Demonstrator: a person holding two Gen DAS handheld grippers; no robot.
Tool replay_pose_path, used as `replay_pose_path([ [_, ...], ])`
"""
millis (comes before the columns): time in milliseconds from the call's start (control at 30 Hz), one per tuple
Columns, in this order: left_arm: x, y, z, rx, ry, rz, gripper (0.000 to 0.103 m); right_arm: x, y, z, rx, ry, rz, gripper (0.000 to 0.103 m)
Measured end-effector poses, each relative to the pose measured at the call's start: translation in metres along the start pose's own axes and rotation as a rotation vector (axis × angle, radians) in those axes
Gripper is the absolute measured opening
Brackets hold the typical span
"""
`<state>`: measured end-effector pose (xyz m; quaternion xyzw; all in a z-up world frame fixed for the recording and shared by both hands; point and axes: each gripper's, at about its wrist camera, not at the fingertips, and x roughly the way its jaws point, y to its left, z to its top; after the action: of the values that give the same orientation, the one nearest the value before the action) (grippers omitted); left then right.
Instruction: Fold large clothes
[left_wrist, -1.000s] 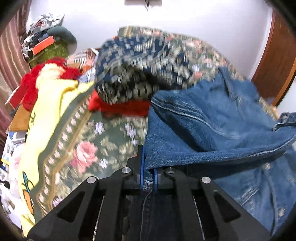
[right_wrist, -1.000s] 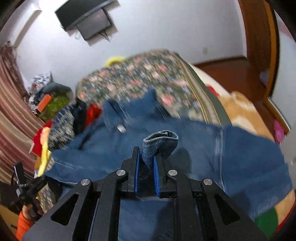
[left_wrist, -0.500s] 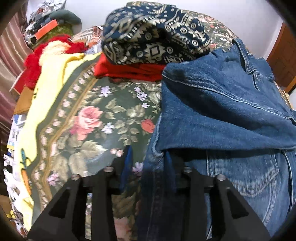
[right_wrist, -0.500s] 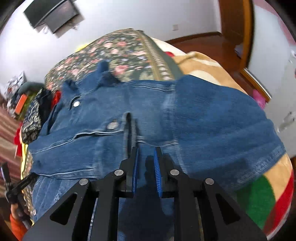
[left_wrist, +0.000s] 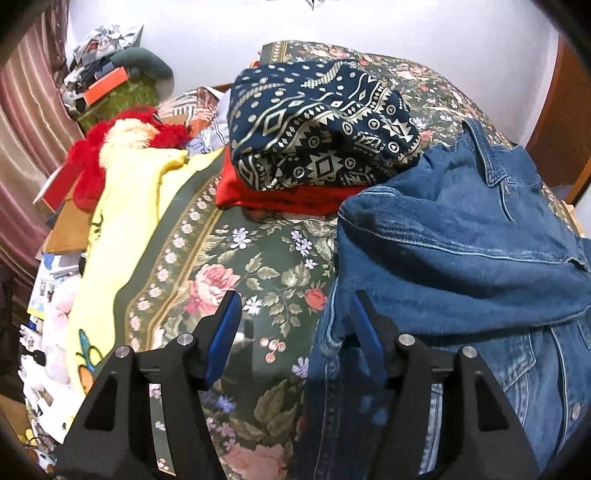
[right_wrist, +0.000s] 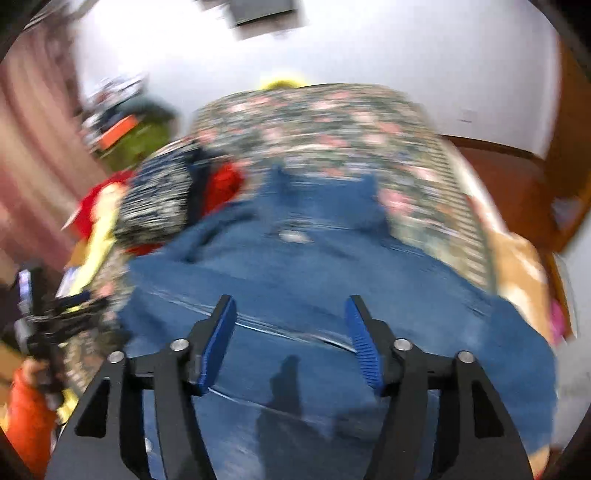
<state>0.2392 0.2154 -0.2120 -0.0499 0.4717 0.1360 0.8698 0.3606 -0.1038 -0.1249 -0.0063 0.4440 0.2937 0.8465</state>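
A blue denim jacket (left_wrist: 461, 251) lies on the floral bedspread (left_wrist: 236, 273), one part folded across its body. It also shows, blurred, in the right wrist view (right_wrist: 303, 288). My left gripper (left_wrist: 293, 314) is open at the jacket's left edge; the right finger touches the denim hem, the left finger is over the bedspread. My right gripper (right_wrist: 290, 321) is open and empty above the middle of the jacket.
A folded navy patterned cloth (left_wrist: 317, 125) lies on a red garment (left_wrist: 280, 195) behind the jacket. A yellow blanket (left_wrist: 122, 229) and a red plush toy (left_wrist: 122, 144) lie at the left. Clutter fills the far left corner. A wooden door (left_wrist: 554, 122) stands at right.
Both grippers have opened and let go of the denim. The folded part now lies on the jacket. The right wrist view has tilted up and is blurred.
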Motion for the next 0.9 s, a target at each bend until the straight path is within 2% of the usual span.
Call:
replay_pose_path([
  [33,0.003,0.0,0.001,-0.005,0.007,-0.011,0.061,0.008,0.01,0.005,-0.02,0.009,0.027,0.069],
  [67,0.007,-0.001,0.002,-0.013,0.018,-0.023,0.061,0.021,0.026,0.011,-0.053,0.024,0.061,0.071],
  [233,0.03,-0.003,0.001,-0.057,0.081,-0.096,0.062,0.09,0.08,0.031,-0.185,0.157,0.17,0.071],
  [367,0.043,-0.006,-0.002,-0.06,0.103,-0.11,0.066,0.148,0.102,0.039,-0.252,0.296,0.166,0.071],
  [433,0.045,-0.008,-0.004,-0.053,0.096,-0.111,0.069,0.171,0.104,0.04,-0.266,0.351,0.152,0.071],
  [533,0.048,-0.015,-0.008,-0.008,0.081,-0.092,0.072,0.202,0.1,0.036,-0.252,0.47,0.182,0.071],
  [700,0.054,-0.031,-0.019,0.071,0.055,-0.037,0.081,0.21,0.103,0.02,-0.291,0.453,0.188,0.073],
  [800,0.058,-0.039,-0.026,0.109,0.041,0.001,0.086,0.209,0.11,0.013,-0.334,0.432,0.17,0.063],
  [867,0.059,-0.043,-0.027,0.119,0.039,0.014,0.087,0.208,0.116,0.007,-0.338,0.447,0.191,0.03],
  [900,0.06,-0.044,-0.028,0.118,0.038,0.015,0.088,0.207,0.117,0.005,-0.327,0.448,0.183,0.029],
])
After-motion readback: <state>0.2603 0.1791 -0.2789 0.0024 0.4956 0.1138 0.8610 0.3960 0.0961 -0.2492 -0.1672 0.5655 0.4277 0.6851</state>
